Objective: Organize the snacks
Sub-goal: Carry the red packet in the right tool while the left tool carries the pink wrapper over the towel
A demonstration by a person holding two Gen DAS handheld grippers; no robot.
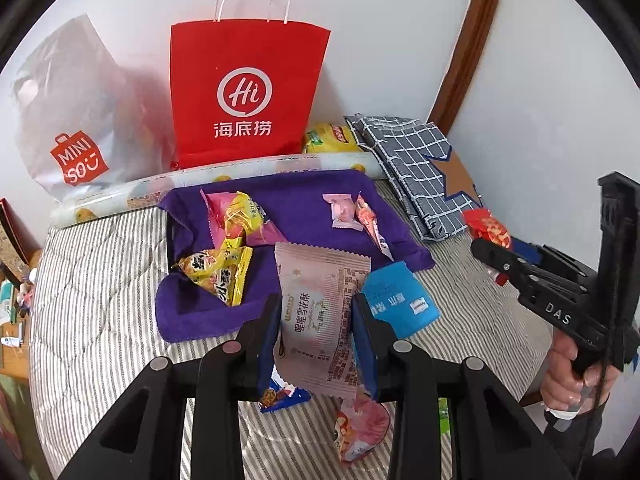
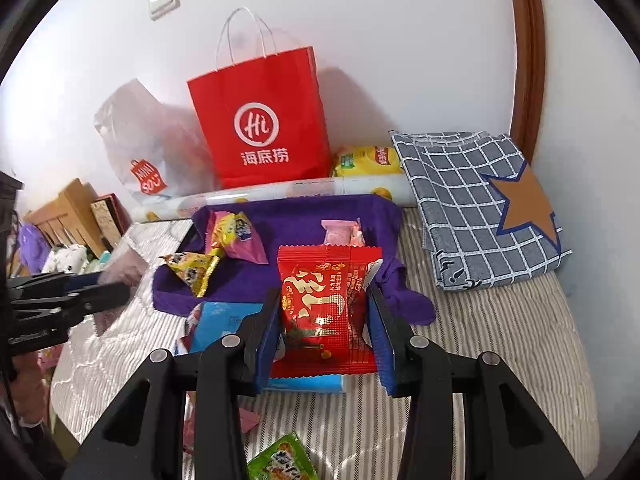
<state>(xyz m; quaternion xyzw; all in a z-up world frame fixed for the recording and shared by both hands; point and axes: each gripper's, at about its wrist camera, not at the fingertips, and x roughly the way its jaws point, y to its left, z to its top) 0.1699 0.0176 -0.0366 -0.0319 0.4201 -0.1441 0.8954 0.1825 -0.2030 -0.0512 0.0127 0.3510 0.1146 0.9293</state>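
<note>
Red paper bag (image 1: 248, 92) and white Miniso bag (image 1: 76, 120) stand against the wall, folded checked cloth (image 2: 476, 204) at right, all on striped bed (image 1: 100, 312).

A bed with a grey-and-white striped quilted cover (image 1: 100, 300) carries everything. Along its far edge, against the wall, stand a red paper bag with white handles (image 1: 246, 96) and a translucent plastic bag with a red logo (image 1: 76, 120); a rolled printed sheet (image 1: 224, 176) lies just before them. A crumpled purple cloth (image 1: 308, 208) is spread mid-bed. A folded grey checked fabric with a brown star (image 2: 480, 204) sits at the far right corner, a yellow packet (image 2: 368, 160) beside it. Near the front edge lie a blue flat packet (image 1: 400, 300) and a green snack wrapper (image 2: 280, 460).
</note>
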